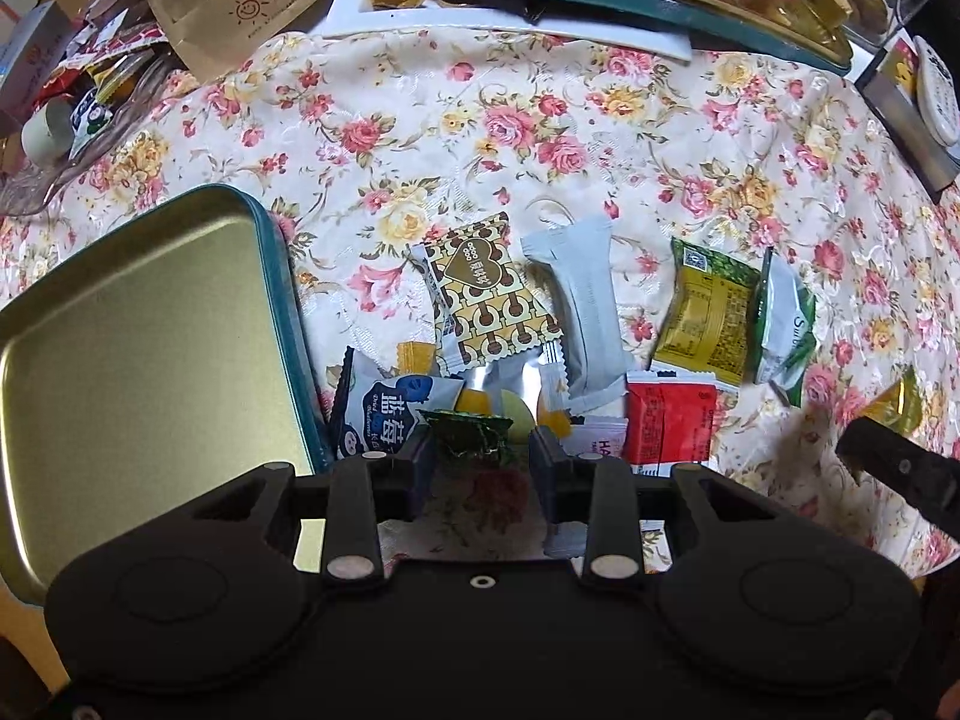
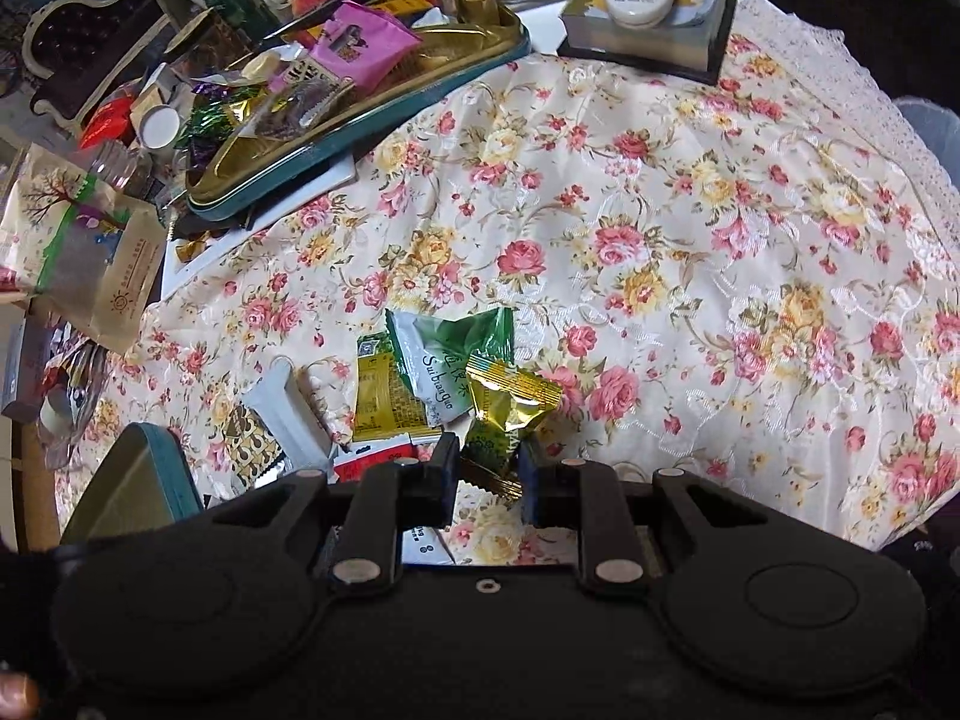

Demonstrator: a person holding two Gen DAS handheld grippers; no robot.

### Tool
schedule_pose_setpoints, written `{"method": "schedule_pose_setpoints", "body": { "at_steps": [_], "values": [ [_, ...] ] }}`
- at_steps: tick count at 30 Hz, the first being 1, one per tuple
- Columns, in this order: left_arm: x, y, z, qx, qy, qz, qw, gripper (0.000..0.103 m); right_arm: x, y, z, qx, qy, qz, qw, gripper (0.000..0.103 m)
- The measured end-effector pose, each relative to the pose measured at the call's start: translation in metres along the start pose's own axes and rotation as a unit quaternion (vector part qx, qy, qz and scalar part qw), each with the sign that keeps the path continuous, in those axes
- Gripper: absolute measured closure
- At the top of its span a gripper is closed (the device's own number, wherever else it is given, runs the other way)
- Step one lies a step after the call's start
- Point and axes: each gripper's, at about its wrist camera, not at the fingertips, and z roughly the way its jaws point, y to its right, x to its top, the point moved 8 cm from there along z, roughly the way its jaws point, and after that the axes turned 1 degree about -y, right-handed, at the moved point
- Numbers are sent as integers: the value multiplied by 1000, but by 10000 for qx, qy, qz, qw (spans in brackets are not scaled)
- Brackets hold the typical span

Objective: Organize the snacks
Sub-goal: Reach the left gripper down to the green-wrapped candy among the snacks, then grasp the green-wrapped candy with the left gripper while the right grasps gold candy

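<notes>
A shiny gold-and-green foil snack packet (image 2: 501,414) is pinched between the pressed-together fingers of the right gripper (image 2: 489,468), held by one crumpled end only, above the rose-patterned cream tablecloth (image 2: 690,228). Because so little of the slippery foil is caught, the packet could be lost if it is swung quickly, and it would then fall back among the loose snacks or off the near edge of the table.

The left gripper (image 1: 483,462) is spread wide and pointed down over a small crinkled dark-green foil sweet (image 1: 471,429), which lies between the fingers; whether it is yet touched by the pads cannot be told. The sweet sits in a crowded heap, just beside a white-and-blue dried-blueberry packet (image 1: 384,414) on its left and a red sachet (image 1: 669,420) to its right. If the jaws are closed as they stand, a neighbouring wrapper could be caught with it, or the sweet could be pushed flat and squeezed out sideways.

The empty gold-lined tin tray with a teal rim (image 1: 138,324), judged to be the destination, lies to the left of the heap. Its raised rim could be struck by a low-carried packet, and the light tin could be shifted on the cloth.
</notes>
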Motion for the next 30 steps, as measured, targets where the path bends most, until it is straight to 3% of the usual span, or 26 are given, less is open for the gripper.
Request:
{"method": "schedule_pose_setpoints", "body": {
  "at_steps": [3,9,20,26,30],
  "values": [
    [1,3,4,-56,-62,-73,9999,60,0,1,-4,-12,83,-105,9999,80],
    [2,11,7,-88,-3,-180,9998,80,1,11,-11,65,92,-23,9999,80],
    [9,36,-33,-498,414,-341,9973,80,8,34,-23,48,204,71,9998,80],
    [3,40,-56,-349,596,-373,9969,80,13,42,-29,37,282,226,9993,80],
    [1,28,-64,-57,700,-423,9966,80,15,41,-32,5,337,249,9991,80]
  ]
}}
